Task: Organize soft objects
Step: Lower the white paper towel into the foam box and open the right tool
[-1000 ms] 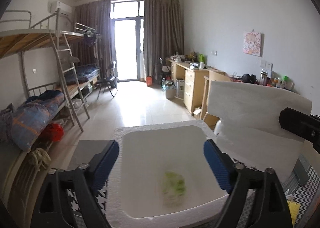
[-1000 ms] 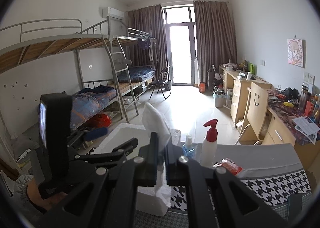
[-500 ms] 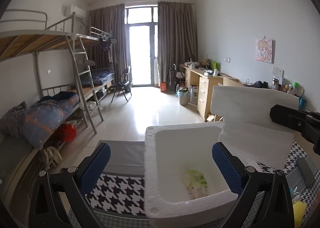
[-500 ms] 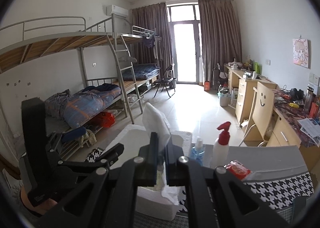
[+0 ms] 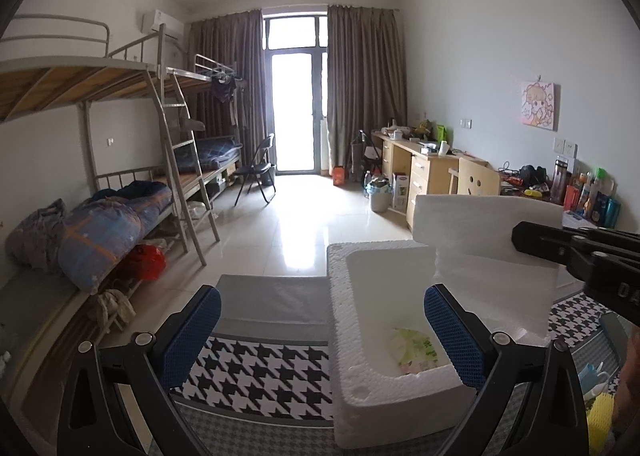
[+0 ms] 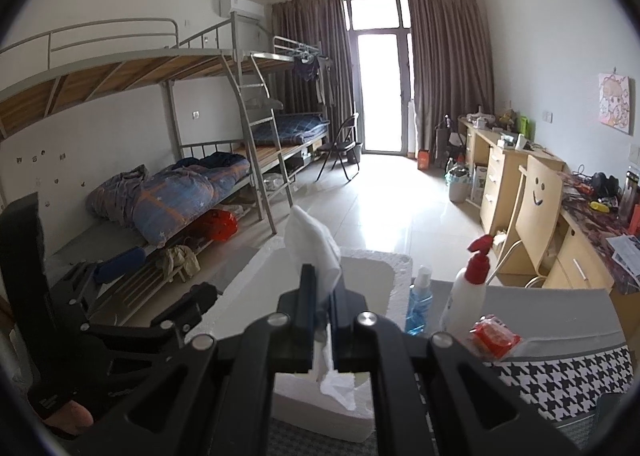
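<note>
A white foam box (image 5: 340, 320) stands open on the table, with a pale green soft packet (image 5: 416, 346) lying in its bottom. My left gripper (image 5: 320, 330) is open and empty, level with the box's near left side. My right gripper (image 6: 323, 296) is shut on the white foam lid (image 6: 310, 240) and holds it up on edge; in the left wrist view the lid (image 5: 488, 248) stands over the box's right side. The box also shows in the right wrist view (image 6: 396, 268).
The table has a houndstooth cloth (image 5: 256, 368). A blue bottle (image 6: 419, 302), a white spray bottle with red head (image 6: 466, 288) and a red packet (image 6: 494, 338) stand right of the box. A yellow item (image 5: 600, 422) lies at the table's right. Bunk beds (image 5: 100, 192) left, desks (image 5: 424, 172) right.
My left gripper has pulled back and to the left, away from over the box. The right gripper still holds the lid up, nearly unmoved.
</note>
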A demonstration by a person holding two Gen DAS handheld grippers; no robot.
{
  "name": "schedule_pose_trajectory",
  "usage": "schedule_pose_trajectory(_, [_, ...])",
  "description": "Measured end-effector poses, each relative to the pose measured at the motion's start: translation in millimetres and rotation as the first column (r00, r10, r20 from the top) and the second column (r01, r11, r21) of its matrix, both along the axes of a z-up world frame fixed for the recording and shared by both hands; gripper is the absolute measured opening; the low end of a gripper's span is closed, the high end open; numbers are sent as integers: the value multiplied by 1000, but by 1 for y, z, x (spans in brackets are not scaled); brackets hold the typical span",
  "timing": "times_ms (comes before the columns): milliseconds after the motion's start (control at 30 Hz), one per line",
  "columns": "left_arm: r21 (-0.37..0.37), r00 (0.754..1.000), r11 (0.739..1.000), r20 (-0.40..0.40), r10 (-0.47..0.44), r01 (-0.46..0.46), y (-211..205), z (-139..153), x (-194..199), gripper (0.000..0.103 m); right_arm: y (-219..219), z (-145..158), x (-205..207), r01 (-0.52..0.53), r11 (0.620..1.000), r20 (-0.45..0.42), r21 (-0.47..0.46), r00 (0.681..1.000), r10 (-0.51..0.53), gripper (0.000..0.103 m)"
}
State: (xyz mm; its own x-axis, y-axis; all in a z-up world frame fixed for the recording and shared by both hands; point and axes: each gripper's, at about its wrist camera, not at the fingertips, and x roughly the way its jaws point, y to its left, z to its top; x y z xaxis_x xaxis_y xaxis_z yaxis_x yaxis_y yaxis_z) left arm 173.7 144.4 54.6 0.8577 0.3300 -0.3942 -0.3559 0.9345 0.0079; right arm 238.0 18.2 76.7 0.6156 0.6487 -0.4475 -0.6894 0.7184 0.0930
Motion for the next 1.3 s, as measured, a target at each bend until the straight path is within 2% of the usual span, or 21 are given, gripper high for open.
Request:
schedule_pose_trajectory(533, [-21, 1000, 1000, -5, 9, -9, 12, -5, -7, 102, 21, -25, 17, -18, 997, -103, -79, 995, 9, 10])
schedule_pose_trajectory(567, [-20, 1000, 1000, -3, 7, -7, 13, -5, -8, 102, 22, -26, 18, -21, 996, -109, -85, 994, 12, 13])
schedule_pose_trajectory(633, [-18, 1000, 1000, -2, 10, -10, 13, -4, -8, 102, 23, -29, 21, -30, 996, -136, -85, 990, 18, 40])
schedule_pose_trajectory(700, [-18, 1000, 1000, -4, 10, -10, 14, -4, -8, 102, 24, -32, 24, -28, 996, -159, -82, 987, 14, 57])
schedule_pose_trajectory(733, [-18, 1000, 1000, -4, 9, -9, 14, -4, -8, 102, 24, -33, 24, -24, 996, -164, -85, 986, 10, 60])
schedule_pose_trajectory(1000, [-17, 1000, 1000, -9, 2, -2, 13, -4, -7, 102, 18, -25, 18, -15, 996, -139, -85, 990, 3, 61])
schedule_pose_trajectory(1200, [-13, 1000, 1000, -5, 0, 0, 11, -3, -12, 102, 4, -17, 13, 16, 999, -106, -37, 994, -20, 84])
schedule_pose_trajectory(1300, [-12, 1000, 1000, 2, 0, 0, 8, 0, -14, 102, 0, -13, 9, 26, 999, -90, -32, 996, -29, 86])
